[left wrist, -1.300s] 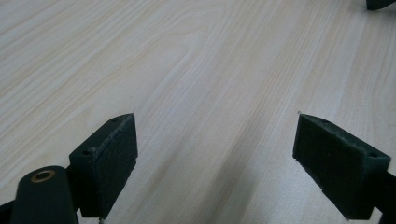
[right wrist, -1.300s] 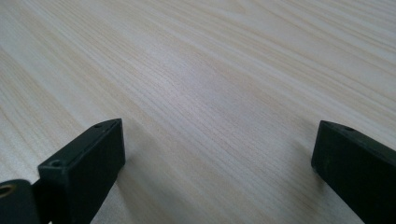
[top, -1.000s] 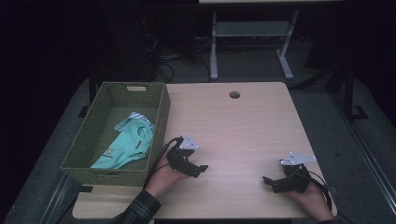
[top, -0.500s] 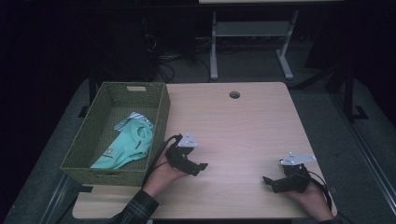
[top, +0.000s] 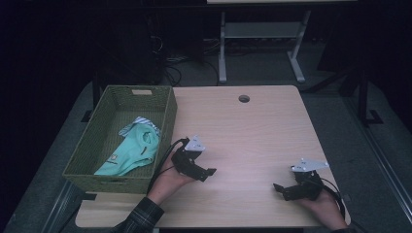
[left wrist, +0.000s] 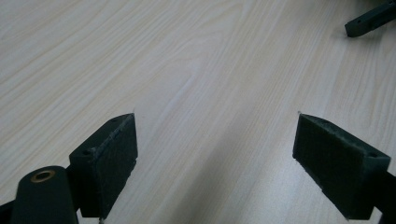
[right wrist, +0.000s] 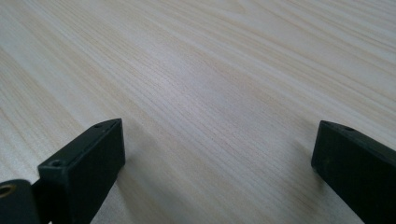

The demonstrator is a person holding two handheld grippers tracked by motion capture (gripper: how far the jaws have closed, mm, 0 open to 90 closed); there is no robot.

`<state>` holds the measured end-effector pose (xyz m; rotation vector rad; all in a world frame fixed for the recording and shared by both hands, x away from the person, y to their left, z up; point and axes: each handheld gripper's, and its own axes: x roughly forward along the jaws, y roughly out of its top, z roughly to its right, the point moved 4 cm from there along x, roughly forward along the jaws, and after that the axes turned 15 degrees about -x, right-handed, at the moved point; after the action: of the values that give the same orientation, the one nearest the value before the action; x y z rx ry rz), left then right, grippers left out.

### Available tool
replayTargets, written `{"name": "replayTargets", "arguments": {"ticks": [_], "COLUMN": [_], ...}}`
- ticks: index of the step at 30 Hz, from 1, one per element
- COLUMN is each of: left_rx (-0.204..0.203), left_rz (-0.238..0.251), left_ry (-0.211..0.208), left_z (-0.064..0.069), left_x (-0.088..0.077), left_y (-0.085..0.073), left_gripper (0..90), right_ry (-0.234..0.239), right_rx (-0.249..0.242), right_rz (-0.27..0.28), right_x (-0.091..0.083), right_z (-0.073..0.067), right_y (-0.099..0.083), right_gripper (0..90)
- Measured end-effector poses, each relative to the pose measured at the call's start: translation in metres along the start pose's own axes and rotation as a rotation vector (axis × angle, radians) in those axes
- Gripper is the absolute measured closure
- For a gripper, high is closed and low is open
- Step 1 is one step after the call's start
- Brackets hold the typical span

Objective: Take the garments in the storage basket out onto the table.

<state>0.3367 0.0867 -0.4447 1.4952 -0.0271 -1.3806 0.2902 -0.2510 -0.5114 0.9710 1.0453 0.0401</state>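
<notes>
Resting low near the table's (top: 252, 126) front edge, both grippers gape wide and hold nothing: the left gripper (top: 206, 172) just beside the green basket (top: 167, 114), the right gripper (top: 279, 188) toward the front right corner.

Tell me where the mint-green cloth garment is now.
In the high view, the mint-green cloth garment lies inside the green woven basket on the table's left side, close to the left gripper.
</notes>
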Motion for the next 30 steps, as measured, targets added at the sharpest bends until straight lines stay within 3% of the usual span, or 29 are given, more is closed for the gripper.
{"name": "replayTargets", "arguments": {"ticks": [30], "left_rx": [-0.006], "left_rz": [0.019], "left_ry": [-0.017], "left_z": [0.002], "left_x": [-0.020], "left_y": [0.021], "left_gripper": [13.8], "right_ry": [0.000], "right_rx": [-0.001], "right_rz": [0.001], "right_x": [0.000], "right_z": [0.000], "right_y": [0.000], "right_gripper": [2.3]}}
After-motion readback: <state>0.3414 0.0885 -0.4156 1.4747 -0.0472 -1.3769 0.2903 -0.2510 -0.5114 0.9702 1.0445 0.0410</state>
